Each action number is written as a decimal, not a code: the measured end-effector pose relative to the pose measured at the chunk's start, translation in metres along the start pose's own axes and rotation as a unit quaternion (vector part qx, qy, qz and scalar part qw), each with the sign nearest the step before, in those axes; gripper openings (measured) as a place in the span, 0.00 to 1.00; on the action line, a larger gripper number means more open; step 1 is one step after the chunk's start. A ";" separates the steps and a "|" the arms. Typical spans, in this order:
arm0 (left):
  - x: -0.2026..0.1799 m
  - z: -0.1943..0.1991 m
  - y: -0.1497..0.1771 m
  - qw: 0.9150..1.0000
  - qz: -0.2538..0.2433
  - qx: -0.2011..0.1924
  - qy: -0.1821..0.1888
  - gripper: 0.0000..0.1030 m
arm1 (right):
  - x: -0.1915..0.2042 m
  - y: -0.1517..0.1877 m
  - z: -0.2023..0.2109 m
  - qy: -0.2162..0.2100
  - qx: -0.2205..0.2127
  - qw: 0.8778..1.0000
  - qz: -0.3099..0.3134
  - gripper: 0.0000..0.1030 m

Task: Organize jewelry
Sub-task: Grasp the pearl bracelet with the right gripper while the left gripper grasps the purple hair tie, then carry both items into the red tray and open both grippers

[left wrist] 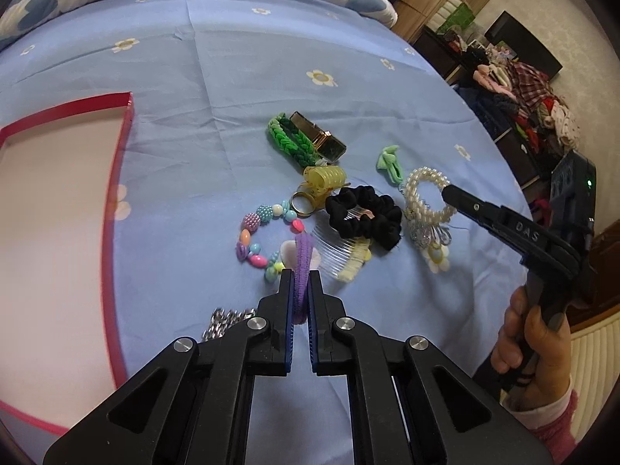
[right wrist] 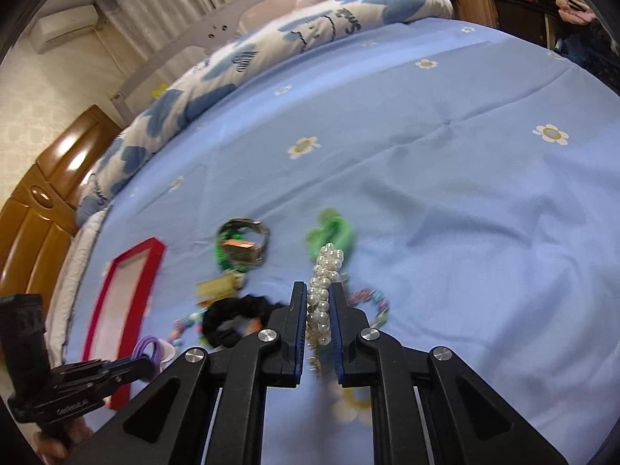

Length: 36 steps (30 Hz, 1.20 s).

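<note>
Jewelry lies in a loose heap on the blue flowered bedsheet (left wrist: 217,77), right of the red-rimmed box (left wrist: 116,178). The left gripper (left wrist: 301,275) pinches a purple hair tie (left wrist: 303,259) beside the bead bracelet (left wrist: 263,232). The right gripper (right wrist: 318,286) is clamped on the pearl bracelet (right wrist: 323,290), just beside the black scrunchie (left wrist: 364,215), the green bow (left wrist: 389,162) and the clear comb (left wrist: 335,250).

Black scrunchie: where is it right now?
Left wrist view: the black scrunchie lies on the blue sheet, centre-right, over a clear comb, between the yellow claw clip and pearl bracelet.
</note>
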State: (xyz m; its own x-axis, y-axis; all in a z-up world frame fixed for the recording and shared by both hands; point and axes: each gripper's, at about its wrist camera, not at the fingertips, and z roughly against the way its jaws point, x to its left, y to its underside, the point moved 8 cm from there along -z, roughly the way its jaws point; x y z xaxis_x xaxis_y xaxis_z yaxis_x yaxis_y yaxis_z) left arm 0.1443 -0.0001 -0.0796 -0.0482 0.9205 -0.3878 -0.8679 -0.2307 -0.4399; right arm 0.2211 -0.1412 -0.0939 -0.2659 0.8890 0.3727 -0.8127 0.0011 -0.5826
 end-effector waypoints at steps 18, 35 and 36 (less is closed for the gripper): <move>0.067 0.064 0.026 0.996 0.066 -0.044 -0.030 0.04 | 0.120 0.037 0.011 -0.128 0.024 0.991 0.032 0.10; 0.192 0.111 0.052 0.977 0.170 -0.068 -0.107 0.04 | 0.278 0.101 -0.043 -0.232 0.117 0.959 0.110 0.10; 0.194 0.110 0.053 0.977 0.172 -0.066 -0.109 0.04 | 0.284 0.105 -0.046 -0.235 0.122 0.958 0.113 0.10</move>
State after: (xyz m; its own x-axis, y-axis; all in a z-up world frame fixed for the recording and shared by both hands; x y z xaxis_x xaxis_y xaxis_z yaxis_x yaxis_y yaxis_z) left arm 0.0343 0.2014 -0.0890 -0.4418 0.8234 -0.3560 -0.7112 -0.5634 -0.4204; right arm 0.0844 0.1325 -0.0825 -0.6064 0.5503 0.5740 -0.7889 -0.3253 -0.5214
